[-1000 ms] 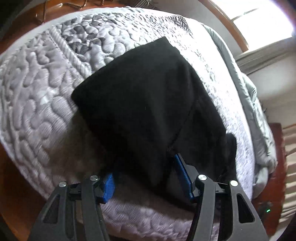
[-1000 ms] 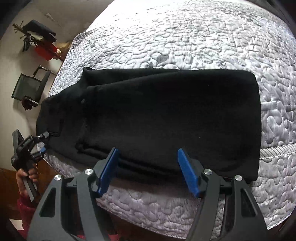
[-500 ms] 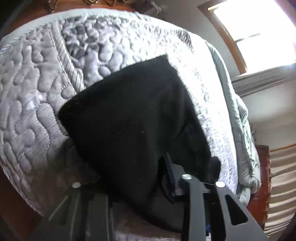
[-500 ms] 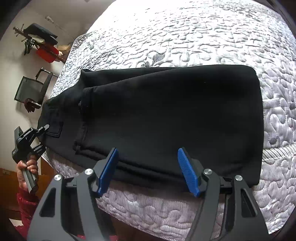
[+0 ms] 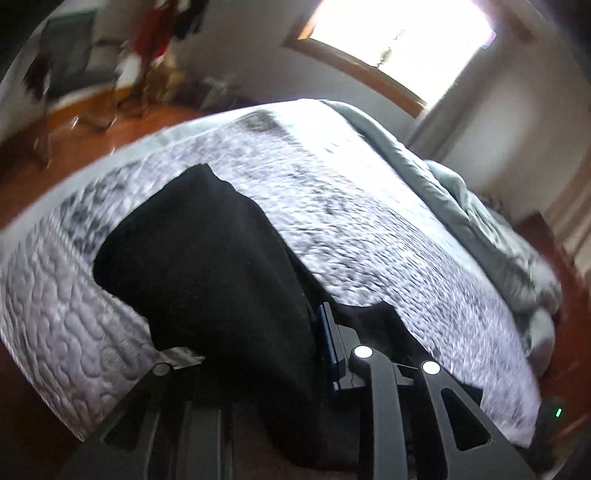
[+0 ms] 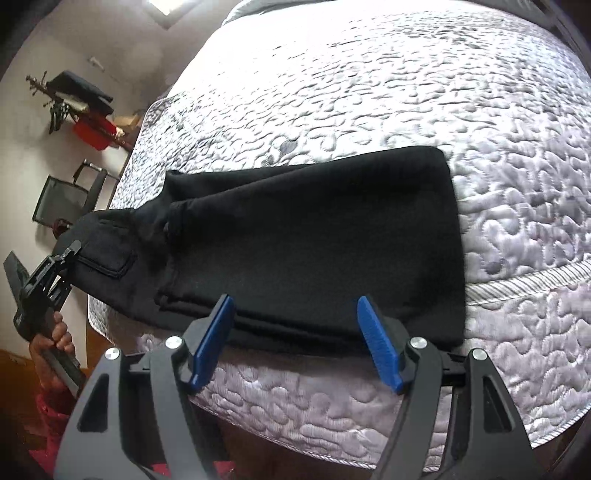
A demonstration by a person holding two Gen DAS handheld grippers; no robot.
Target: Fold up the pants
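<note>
Soft black pants (image 6: 314,240) lie folded along the quilted bed's (image 6: 406,92) near edge, waist end pinched by the just-closing left gripper (image 6: 72,249), right gripper (image 6: 295,339) spread at their hem-side edge.

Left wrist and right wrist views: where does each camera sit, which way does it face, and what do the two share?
Left wrist: sits on the left tool, facing down along the black fabric pants across the grey quilted bed toward a bright window; the tool is closed on the pants' end.
Right wrist: sits on the right tool, facing down at the pants' near edge; its blue pads stand open, and the person's left hand shows.
Shared: pants, bed, and the left tool.
</note>
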